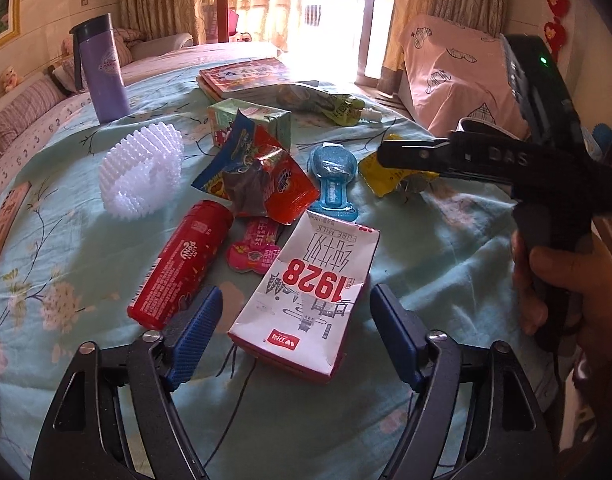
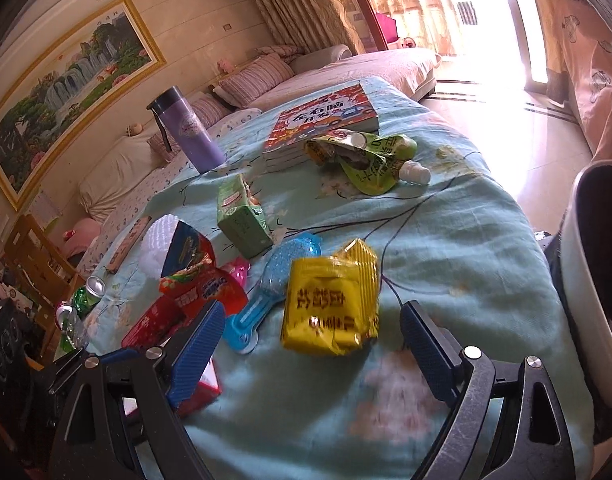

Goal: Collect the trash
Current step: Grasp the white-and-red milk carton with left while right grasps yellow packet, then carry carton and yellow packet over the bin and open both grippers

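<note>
The cloth [image 1: 446,264] is light blue with flowers, the bottle [image 1: 105,68] purple, the tube [image 1: 181,264] red, the packet [image 2: 330,304] yellow.

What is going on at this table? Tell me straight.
A person is clearing trash off a table covered with a floral cloth, holding a gripper in each hand. The left gripper is open, its fingers either side of a flattened white milk carton without pressing on it. The right gripper is open too, lined up on a yellow snack packet. Both items lie on the cloth; a red tube, wrappers and a green carton wait nearby.
</note>
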Tool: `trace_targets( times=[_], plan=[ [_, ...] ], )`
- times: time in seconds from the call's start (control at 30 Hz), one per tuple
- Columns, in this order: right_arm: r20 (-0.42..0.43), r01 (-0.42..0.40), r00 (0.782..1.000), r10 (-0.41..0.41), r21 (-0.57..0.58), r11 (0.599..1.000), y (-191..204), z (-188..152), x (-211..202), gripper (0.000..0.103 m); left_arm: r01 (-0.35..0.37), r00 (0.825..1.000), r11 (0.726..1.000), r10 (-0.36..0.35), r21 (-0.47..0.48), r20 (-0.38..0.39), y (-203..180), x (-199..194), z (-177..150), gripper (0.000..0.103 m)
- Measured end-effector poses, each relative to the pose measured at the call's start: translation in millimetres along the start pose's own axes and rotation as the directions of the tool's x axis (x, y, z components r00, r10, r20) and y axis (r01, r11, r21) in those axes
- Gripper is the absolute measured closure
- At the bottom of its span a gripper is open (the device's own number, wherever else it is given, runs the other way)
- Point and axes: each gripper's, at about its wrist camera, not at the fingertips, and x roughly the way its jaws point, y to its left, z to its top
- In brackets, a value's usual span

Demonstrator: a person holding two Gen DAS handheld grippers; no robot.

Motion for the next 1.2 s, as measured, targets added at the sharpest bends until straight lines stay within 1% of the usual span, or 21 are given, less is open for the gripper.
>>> trace_targets(
  times=[0.03,0.07,0.1,0.13,0.17,0.23,0.37,0.6,0.83,1.0,1.2],
  plan=[
    [-0.008,0.005,1.000,-0.005,-0.006,1.000,1,0,4,0.031,0.006,1.000,1.000,-0.006,0.005,-0.011,-1,2,0,0.041],
    [-0.017,0.012,1.000,-0.013,-0.011,1.000,1,0,6,0.039,0.005,1.000,1.000,-0.005,0.007,-0.016,-1,4,-1,0.043],
    [-0.023,0.014,1.000,-0.015,-0.010,1.000,0,0,8,0.058,0.001,1.000,1.000,-0.001,0.011,-0.013,-2,3,-1,0.043],
    [-0.030,0.015,0.999,-0.015,-0.005,1.000,-2,-2,8,0.063,-0.004,1.000,1.000,0.004,0.015,-0.009,-4,2,0,0.044],
    [-0.021,0.016,1.000,-0.016,-0.005,1.000,-3,-5,6,0.064,-0.003,1.000,1.000,0.003,0.014,-0.004,-5,1,0,0.044],
    [0.000,0.017,1.000,-0.017,-0.012,1.000,-3,-7,-3,0.069,0.016,1.000,1.000,-0.016,-0.001,0.007,-7,-3,1,0.044],
    [0.031,0.011,0.999,-0.010,-0.008,1.000,-8,-13,-24,0.069,0.041,0.999,0.999,-0.040,-0.034,0.029,-15,-7,6,0.046],
    [0.080,0.033,0.996,-0.037,0.053,0.998,-38,-27,-72,0.069,0.085,0.995,0.995,-0.083,-0.052,0.047,-39,-5,17,0.050],
    [0.123,0.064,0.990,-0.076,0.103,0.993,-64,-40,-111,0.070,0.125,0.991,0.992,-0.124,-0.020,0.059,-72,-5,28,0.050],
    [0.149,0.079,0.984,-0.098,0.133,0.988,-79,-44,-129,0.070,0.148,0.985,0.989,-0.148,0.014,0.084,-97,-7,42,0.050],
    [0.185,0.101,0.974,-0.131,0.166,0.981,-97,-45,-149,0.070,0.175,0.979,0.983,-0.180,0.057,0.095,-127,-5,56,0.050]
  ],
)
